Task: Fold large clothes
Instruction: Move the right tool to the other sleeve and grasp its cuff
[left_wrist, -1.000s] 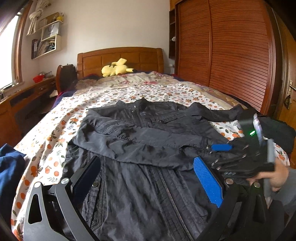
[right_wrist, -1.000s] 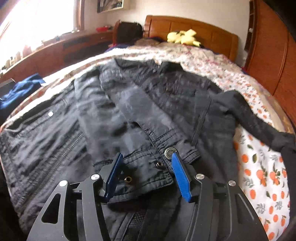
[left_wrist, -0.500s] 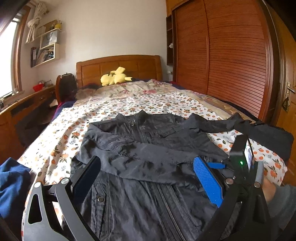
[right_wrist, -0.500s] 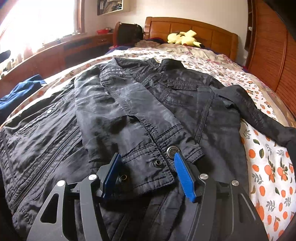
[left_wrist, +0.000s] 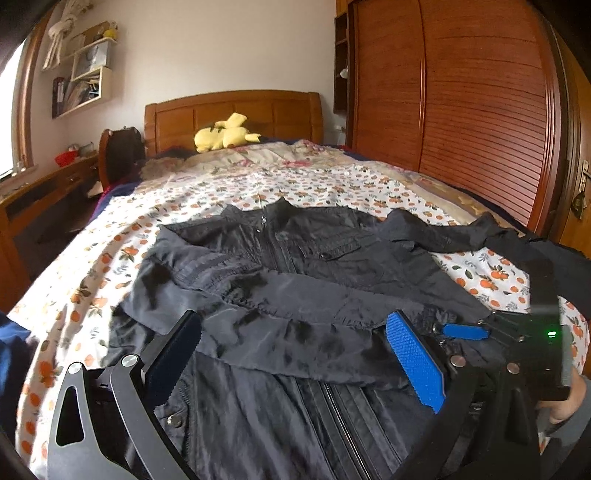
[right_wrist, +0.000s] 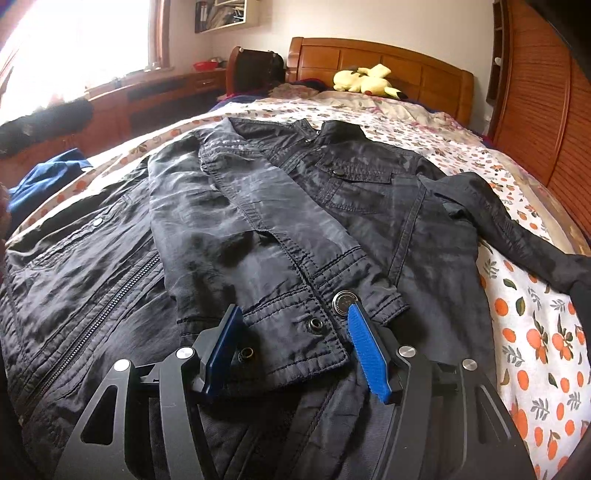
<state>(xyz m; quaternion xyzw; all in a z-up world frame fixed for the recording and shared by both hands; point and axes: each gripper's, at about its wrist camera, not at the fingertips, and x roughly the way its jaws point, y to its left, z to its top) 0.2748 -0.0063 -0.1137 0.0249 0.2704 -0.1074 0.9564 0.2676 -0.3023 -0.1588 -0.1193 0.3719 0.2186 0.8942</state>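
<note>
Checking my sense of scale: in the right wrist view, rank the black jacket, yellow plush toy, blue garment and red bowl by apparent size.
1. black jacket, by far.
2. blue garment.
3. yellow plush toy, farther away, so its rank against the garment is unsure.
4. red bowl, tiny and distant.

Lit by soft daylight from a blown-out window (right_wrist: 66, 48) at upper left, with sheen on the crumpled black jacket (right_wrist: 280, 221), strong fisheye bending and dark vignetting at the corners, slight motion blur in the left wrist view.
</note>
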